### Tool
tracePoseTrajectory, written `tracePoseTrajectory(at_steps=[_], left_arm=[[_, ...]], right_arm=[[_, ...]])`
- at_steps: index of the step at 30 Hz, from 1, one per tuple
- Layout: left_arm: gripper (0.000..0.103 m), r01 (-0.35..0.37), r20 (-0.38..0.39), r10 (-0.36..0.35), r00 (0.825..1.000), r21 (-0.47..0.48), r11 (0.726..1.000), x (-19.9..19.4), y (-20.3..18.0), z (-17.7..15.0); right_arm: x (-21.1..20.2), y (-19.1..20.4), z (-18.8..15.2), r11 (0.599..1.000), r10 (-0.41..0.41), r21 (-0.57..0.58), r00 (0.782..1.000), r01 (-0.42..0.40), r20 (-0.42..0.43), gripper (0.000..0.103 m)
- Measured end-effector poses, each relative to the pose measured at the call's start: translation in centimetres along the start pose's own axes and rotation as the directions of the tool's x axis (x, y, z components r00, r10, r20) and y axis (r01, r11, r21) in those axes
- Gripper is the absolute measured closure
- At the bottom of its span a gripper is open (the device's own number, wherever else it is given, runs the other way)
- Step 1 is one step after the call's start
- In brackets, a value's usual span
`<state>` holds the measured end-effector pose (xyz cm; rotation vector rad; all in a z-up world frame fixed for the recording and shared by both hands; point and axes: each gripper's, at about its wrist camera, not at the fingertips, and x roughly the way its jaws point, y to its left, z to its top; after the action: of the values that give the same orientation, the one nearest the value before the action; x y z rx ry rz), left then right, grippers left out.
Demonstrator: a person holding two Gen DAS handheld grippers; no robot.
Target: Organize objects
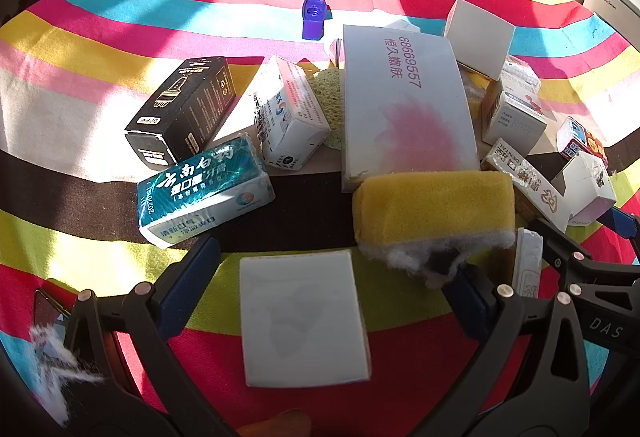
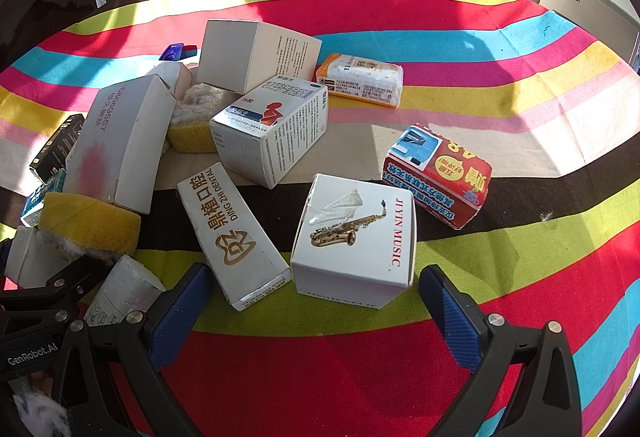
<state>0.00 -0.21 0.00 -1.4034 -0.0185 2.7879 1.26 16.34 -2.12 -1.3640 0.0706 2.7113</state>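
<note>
Both claws spread wide, empty, angled down at the striped worktop. Left claw hangs over the flat white box, which lies square between its jaws, long axis running away from the claw. Right claw faces the saxophone box, just ahead. Clutter packed toward the middle; open cloth along the far edge.

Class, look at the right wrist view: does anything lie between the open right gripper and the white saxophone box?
Nothing visible does. The saxophone box sits just ahead of the right gripper, with only bare striped cloth between them.
</note>
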Motion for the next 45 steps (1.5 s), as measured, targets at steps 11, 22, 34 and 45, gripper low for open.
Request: tracePoseTrajectory(at_steps=[11, 22, 34, 45], left_arm=[[0.000, -0.001, -0.001, 0.001, 1.000, 0.003, 1.000, 0.0, 0.0, 0.0], [0.000, 0.004, 0.000, -0.004, 1.000, 0.003, 1.000, -0.1, 0.0, -0.1], [0.000, 0.017, 0.000, -0.017, 1.000, 0.016, 1.000, -0.5, -0.2, -0.3], [0.000, 0.050, -0.007, -0.050, 0.999, 0.039, 0.998, -2.6, 1.2, -2.6]], right_arm=[[0.0, 0.0, 0.0, 1.000, 0.000, 0.000, 1.000, 0.000, 0.000, 0.000], [0.0, 0.0, 0.0, 1.000, 0.000, 0.000, 1.000, 0.000, 0.000, 0.000], [0.0, 0.0, 0.0, 1.000, 0.000, 0.000, 1.000, 0.000, 0.000, 0.000], [-1.0, 0.3, -1.3, 0.997, 0.046, -0.056, 0.999, -0.046, 0.004, 0.000]])
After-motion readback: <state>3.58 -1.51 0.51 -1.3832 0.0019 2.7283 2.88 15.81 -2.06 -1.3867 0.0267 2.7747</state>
